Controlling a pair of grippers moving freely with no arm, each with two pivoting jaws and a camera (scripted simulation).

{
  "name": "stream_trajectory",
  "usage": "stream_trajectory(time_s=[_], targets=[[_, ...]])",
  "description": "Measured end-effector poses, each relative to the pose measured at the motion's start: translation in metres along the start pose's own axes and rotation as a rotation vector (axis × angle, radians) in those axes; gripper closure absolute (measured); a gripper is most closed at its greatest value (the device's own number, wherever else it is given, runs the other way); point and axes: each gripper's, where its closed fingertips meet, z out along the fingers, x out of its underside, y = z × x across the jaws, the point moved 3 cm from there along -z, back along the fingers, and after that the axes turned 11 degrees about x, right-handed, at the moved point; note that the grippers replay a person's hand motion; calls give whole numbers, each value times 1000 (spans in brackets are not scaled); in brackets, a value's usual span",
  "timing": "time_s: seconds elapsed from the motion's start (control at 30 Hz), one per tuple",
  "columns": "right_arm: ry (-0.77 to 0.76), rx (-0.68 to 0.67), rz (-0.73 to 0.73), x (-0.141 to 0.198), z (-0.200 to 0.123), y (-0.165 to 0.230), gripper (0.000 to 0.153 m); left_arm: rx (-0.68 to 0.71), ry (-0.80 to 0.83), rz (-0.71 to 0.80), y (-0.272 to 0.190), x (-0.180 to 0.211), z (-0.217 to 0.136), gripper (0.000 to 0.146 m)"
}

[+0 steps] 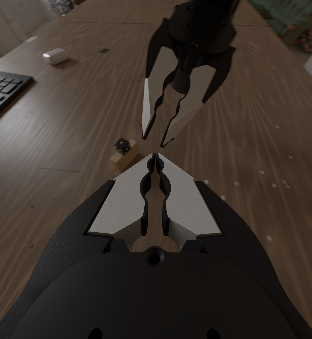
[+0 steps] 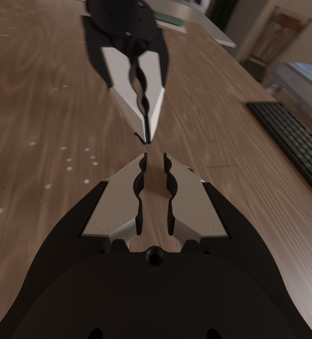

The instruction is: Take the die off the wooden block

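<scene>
Small black white-pipped die (image 1: 121, 148) sits atop tan wooden block (image 1: 125, 159), 10 o'clock of pressed-together left hand-held gripper (image 1: 155, 153); right hand-held gripper (image 2: 155, 153) spread, empty. Risk: off-centre approach topples block

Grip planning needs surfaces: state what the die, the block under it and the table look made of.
Small black cube die: probably glossy plastic, with white pips and faint sheen. Pale tan rectangular block: matte unfinished wood, plain flat faces. Brown table: wood or wood-look laminate, streaky grain, slight sheen.
</scene>
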Motion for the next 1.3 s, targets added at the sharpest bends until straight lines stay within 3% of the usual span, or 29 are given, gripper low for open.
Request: stream_trajectory(time_s=[0.17, 0.23, 0.3, 0.6, 0.87, 1.1, 1.3], targets=[[224, 200, 100, 29, 6, -33, 123, -114, -61, -121, 20, 5, -7, 146], [301, 173, 163, 41, 11, -35, 110, -127, -79, -159, 24, 8, -9, 146], [309, 138, 206, 45, 17, -33, 107, -134, -76, -175, 25, 11, -8, 146], [360, 60, 145, 53, 30, -27, 129, -185, -59, -147, 31, 15, -4, 146], [311, 111, 142, 48, 32, -28, 134, -254, -93, -266, 38, 17, -9, 146], [-25, 190, 297, 4, 28, -34, 136, -383, -201, -270, 47, 8, -25, 146], [-70, 224, 227, -4, 28, -30, 136, -351, -292, -266, 43, 1, -27, 146]])
